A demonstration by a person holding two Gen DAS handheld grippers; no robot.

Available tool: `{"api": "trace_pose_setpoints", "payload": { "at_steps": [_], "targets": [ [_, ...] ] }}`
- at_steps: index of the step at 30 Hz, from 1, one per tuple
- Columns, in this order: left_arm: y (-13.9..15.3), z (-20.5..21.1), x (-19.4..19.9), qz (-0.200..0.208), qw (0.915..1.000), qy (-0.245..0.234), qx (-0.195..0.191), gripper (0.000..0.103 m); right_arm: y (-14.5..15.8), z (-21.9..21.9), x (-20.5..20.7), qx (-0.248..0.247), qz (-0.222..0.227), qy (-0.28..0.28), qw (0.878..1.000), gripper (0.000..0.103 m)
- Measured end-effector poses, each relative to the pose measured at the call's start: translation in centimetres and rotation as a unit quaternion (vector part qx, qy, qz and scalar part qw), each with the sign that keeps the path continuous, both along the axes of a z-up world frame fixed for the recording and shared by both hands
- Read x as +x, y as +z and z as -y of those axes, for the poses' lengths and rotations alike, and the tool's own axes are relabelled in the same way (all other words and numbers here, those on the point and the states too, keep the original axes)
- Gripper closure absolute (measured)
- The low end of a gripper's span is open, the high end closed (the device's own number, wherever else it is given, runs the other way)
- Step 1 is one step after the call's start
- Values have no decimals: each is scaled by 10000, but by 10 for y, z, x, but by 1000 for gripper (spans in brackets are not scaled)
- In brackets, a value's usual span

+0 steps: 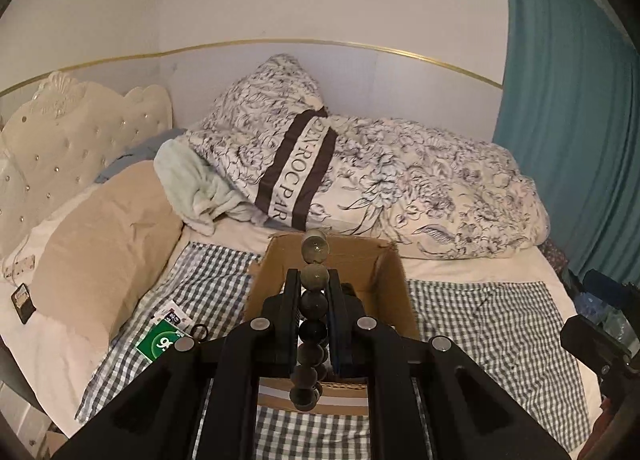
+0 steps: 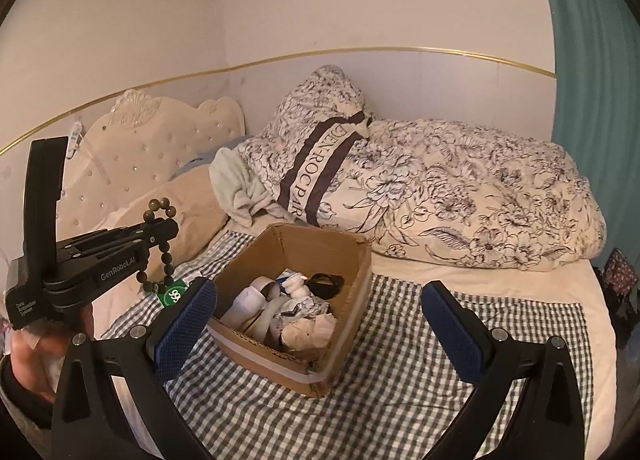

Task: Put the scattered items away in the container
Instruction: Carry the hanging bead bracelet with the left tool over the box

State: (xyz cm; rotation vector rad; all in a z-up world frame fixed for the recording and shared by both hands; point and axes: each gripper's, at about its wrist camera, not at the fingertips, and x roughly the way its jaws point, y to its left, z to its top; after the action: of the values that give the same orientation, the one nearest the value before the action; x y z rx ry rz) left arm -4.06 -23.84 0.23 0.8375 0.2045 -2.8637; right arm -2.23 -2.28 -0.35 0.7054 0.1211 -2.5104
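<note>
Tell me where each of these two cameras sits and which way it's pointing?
Left wrist: rides on the left tongs, looking down along them at the cardboard box on the bed; the tongs pinch a bead bracelet.
Right wrist: rides on the open right tongs, facing the same box; the left tongs, the bracelet and a hand show too.
Shared: box, bracelet, floral pillow.

floral duvet (image 2: 480, 196) | teal curtain (image 1: 568, 132) | tufted headboard (image 1: 72, 132) | possibly a phone (image 1: 23, 302)
</note>
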Motion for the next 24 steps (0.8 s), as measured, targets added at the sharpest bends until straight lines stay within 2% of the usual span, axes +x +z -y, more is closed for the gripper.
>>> {"api": "trace_pose_setpoints", "payload": {
  "at_steps": [11, 24],
  "targets": [
    [-48, 7, -51, 496, 9987, -150, 17, 92, -33, 28, -46, 101, 249, 92, 9996, 0],
    [-114, 9, -125, 1223, 9919, -303, 137, 92, -97, 51, -116, 240, 809, -16, 9964, 0]
  ]
}}
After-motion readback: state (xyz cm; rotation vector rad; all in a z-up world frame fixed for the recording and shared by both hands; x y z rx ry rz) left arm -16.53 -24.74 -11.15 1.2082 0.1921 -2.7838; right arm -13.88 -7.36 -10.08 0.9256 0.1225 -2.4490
